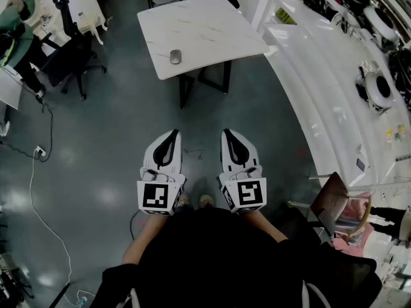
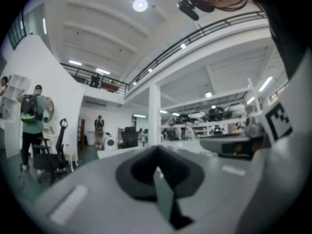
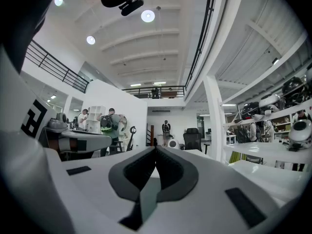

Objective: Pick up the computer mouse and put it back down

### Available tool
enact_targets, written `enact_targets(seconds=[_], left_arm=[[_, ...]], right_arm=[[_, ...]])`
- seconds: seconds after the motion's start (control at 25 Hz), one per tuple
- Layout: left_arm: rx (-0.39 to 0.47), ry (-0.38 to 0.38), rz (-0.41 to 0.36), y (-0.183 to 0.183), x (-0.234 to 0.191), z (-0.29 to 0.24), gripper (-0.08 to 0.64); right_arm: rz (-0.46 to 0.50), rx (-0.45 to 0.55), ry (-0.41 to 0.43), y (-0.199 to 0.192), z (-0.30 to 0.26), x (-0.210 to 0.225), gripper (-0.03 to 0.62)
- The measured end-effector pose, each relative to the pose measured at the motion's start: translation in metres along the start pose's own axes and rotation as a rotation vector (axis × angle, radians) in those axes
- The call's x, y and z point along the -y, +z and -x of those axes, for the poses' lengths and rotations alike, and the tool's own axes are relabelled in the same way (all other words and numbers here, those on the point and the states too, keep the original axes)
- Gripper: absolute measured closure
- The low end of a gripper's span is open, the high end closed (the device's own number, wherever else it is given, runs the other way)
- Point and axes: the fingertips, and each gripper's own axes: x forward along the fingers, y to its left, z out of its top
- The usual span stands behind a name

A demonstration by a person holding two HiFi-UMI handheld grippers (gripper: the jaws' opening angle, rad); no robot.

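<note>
the computer mouse (image 1: 175, 57) lies on the white bench (image 1: 215, 24) at the far side of the scene, towards the bench's near left corner, with nothing touching it. both tools are held level over the grey floor (image 1: 103, 146), close to the person's body and well apart from the bench. the left hand-held gripper (image 1: 173, 134) is clenched: in its own view the two jaws meet at the tip and nothing sits between them. the right hand-held gripper (image 1: 227, 133) is likewise clenched on nothing, its dark pads pressed together along their length. the two stand side by side, near each other but not touching, each with its marker cube at the near end, and the person's shoes (image 1: 194, 202) show between the cubes. a black office chair (image 1: 72, 55) stands on the floor to the left of the bench, and a person in a green top (image 1: 14, 27) is at the far left edge. a long curved bench (image 1: 321, 101) runs down the right side, carrying round white devices. a white cable (image 1: 33, 194) trails across the floor on the near left.
</note>
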Motion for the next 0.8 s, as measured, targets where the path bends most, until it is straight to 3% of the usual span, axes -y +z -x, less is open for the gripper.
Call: enact_targets(seconds=[0.72,0.8], left_arm=[[0.022,0.073,0.019,0.0,0.015,-0.009,0.546],[0.013,0.078,0.018,-0.002,0.015,-0.009,0.49]], right_arm=[[-0.018,0.029,0.066,-0.003,0.003,0.025,0.571],[-0.015,0.024,0.073,-0.005,0.004,0.026,0.571]])
